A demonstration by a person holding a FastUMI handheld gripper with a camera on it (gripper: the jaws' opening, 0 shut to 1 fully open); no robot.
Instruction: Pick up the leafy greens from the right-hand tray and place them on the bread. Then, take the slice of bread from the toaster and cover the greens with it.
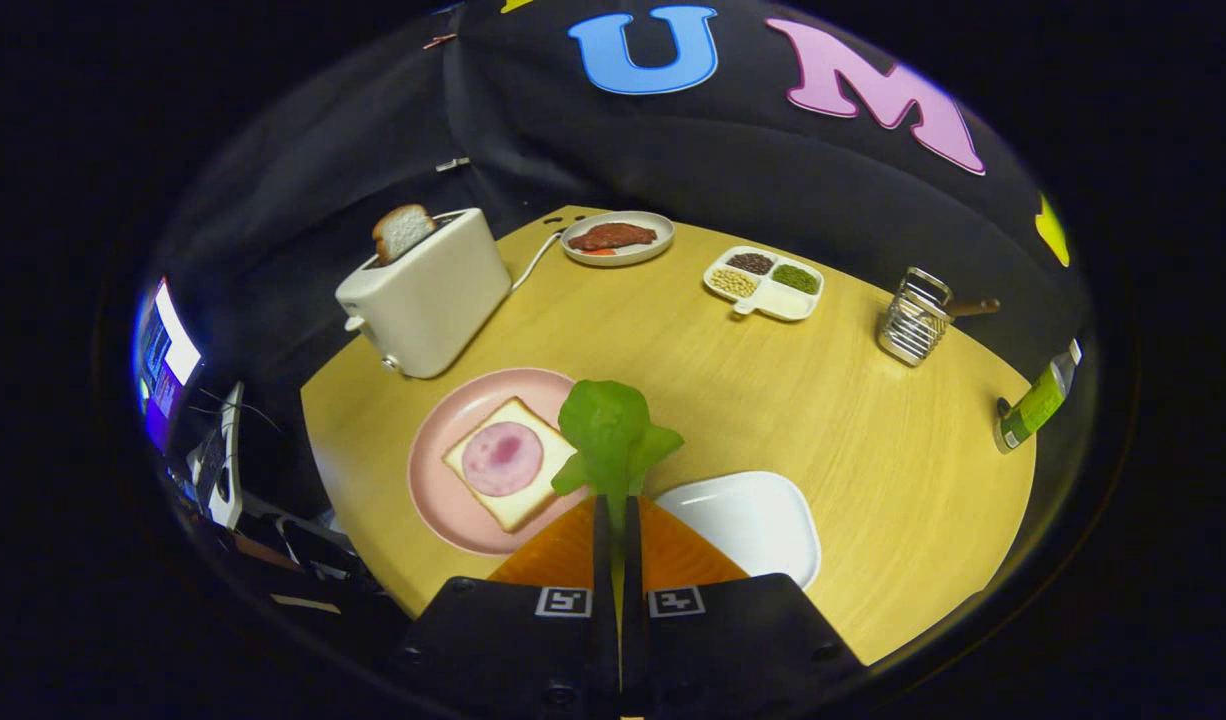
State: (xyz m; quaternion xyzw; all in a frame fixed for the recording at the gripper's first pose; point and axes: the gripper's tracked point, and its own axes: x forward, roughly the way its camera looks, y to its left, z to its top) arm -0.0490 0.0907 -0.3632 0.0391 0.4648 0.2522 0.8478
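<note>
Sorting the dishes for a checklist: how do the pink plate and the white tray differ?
The pink plate is round; the white tray is squarish with rounded corners. The plate carries bread topped with a pink slice; the tray is bare, its greens now pinched in the tongs. Both sit on the table.

Bright green leafy greens (613, 430) stand clamped between the orange fingers (563, 550) of the black gripper (618, 515), above a yellow wood-grain table (873, 450). A pink plate (443, 500) carries pale bread (518, 500) topped with a pink-purple round slice (502, 458). Nearby are a white tray (753, 520) and a cream toaster (428, 295) with a brown-crusted bread slice (403, 232).
</note>
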